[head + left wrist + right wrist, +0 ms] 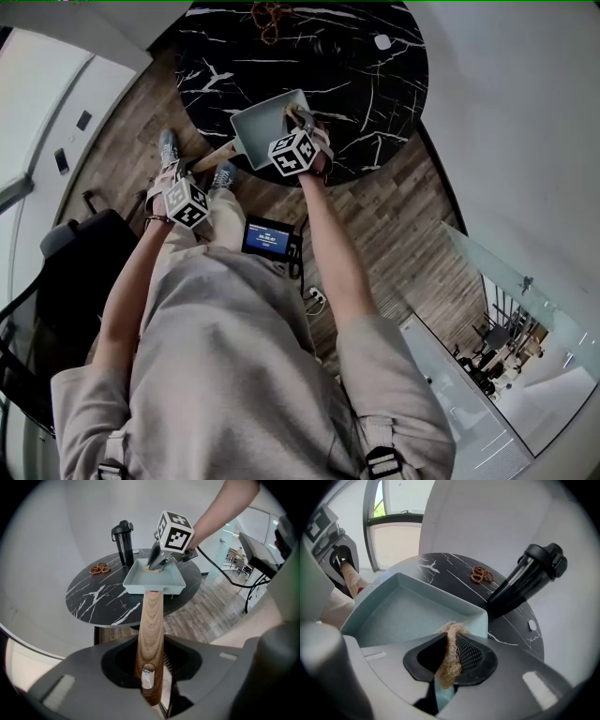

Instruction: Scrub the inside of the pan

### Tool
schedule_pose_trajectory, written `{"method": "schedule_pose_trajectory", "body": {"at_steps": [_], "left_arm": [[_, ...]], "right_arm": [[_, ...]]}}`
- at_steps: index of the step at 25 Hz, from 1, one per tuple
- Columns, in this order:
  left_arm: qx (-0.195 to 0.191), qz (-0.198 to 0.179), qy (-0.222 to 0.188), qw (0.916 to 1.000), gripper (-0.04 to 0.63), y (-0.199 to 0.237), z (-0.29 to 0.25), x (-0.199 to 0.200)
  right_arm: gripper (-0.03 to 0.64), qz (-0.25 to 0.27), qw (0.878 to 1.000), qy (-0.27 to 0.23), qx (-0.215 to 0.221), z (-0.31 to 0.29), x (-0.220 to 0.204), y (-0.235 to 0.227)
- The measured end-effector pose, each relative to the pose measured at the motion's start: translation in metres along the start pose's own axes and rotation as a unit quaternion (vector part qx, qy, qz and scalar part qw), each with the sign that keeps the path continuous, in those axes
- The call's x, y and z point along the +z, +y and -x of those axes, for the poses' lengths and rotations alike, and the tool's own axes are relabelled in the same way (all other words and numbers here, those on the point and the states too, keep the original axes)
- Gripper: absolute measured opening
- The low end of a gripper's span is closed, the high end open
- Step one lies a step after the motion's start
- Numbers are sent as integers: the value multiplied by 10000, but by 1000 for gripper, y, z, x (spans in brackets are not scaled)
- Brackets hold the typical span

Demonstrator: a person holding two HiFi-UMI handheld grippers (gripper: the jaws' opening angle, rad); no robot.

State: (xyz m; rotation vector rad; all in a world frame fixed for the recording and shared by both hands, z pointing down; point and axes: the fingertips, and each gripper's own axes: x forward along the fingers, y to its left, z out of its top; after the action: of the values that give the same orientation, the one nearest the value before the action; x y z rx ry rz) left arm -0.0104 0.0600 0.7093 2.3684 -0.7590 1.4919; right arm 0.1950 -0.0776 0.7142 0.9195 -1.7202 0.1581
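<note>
Clamping the smooth, grained wooden handle in the left gripper, dark jaws pressing on its rounded end by the hanging hole. Steadying the pale blue-green pan, square, shallow and straight-walled, at the near edge of the round black white-veined table. Pinching a tan, wiry, fibrous scrubber tight between the ribbed jaws of the right gripper, reaching into the pan's matte inside near its far wall. Sharing the tabletop with a glossy black bottle and twisted brown pretzel shapes.
</note>
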Motion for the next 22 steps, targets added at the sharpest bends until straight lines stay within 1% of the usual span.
{"method": "schedule_pose_trajectory", "body": {"at_steps": [6,9,15,19,22], "left_arm": [[9,-5,28,10000,105,0,-1,0],[16,-10,30,10000,104,0,-1,-1],[30,-5,49,10000,103,-1,-2,-1],[20,-1,56,10000,103,-1,-2,-1],[-4,11,63,10000,103,0,-1,-1]], "right_arm": [[63,-454,9988,11,204,3,0,8],[63,-601,9977,-24,326,5,3,17],[63,-773,9948,-142,641,10,15,42],[64,-636,9938,-272,866,13,23,60],[64,-708,9919,-318,1001,15,28,68]]}}
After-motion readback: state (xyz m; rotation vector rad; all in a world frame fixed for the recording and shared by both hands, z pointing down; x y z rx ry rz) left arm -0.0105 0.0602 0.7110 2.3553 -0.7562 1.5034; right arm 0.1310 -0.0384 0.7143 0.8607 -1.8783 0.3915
